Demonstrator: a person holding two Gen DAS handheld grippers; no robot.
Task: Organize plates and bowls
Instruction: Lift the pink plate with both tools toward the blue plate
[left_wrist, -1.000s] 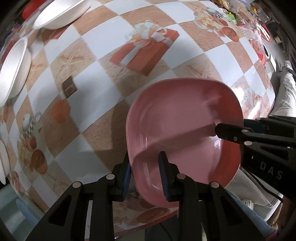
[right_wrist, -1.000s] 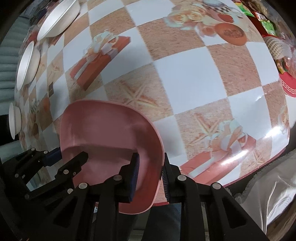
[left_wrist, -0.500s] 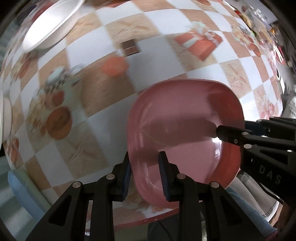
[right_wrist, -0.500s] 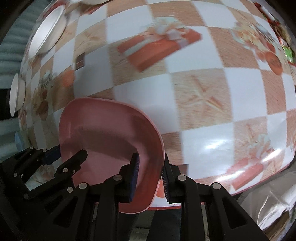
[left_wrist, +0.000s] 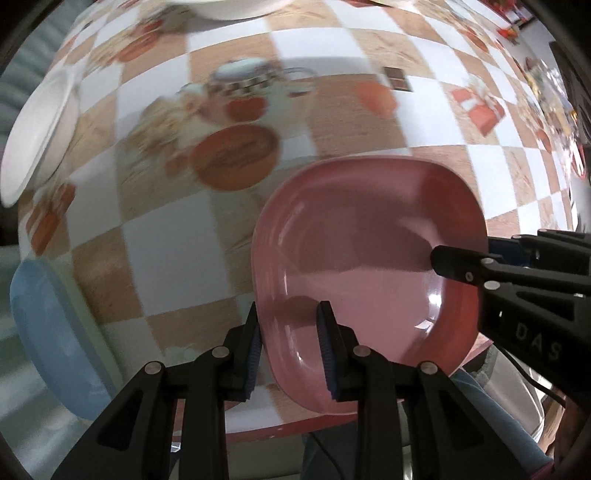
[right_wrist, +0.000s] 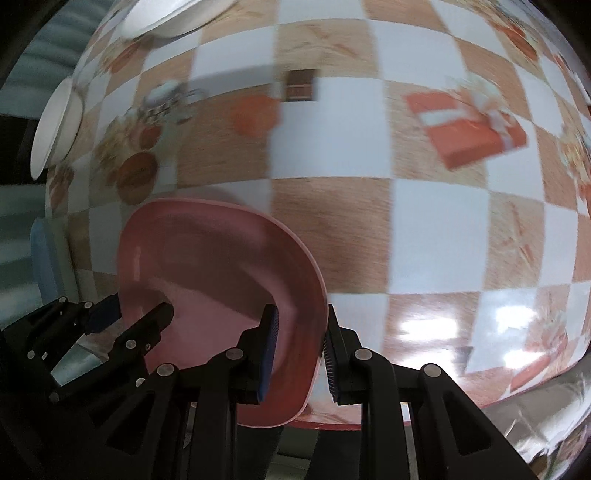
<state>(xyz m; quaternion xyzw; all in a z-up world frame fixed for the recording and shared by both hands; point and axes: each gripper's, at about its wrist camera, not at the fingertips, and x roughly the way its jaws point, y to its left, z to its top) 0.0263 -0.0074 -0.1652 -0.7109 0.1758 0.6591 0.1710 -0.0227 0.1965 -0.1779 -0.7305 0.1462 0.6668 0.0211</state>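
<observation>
- My left gripper (left_wrist: 288, 347) is clamped on the pink plate's (left_wrist: 369, 258) left rim.
- My right gripper (right_wrist: 299, 350) pinches its right rim.
- Plate hangs above the checkered table's (right_wrist: 332, 147) near edge.

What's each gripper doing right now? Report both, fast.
Left gripper: shut on the left rim of the pink plate.
Right gripper: shut on the same plate's right rim.

a checkered tablecloth (left_wrist: 177, 251) with printed gift boxes covers the table
</observation>
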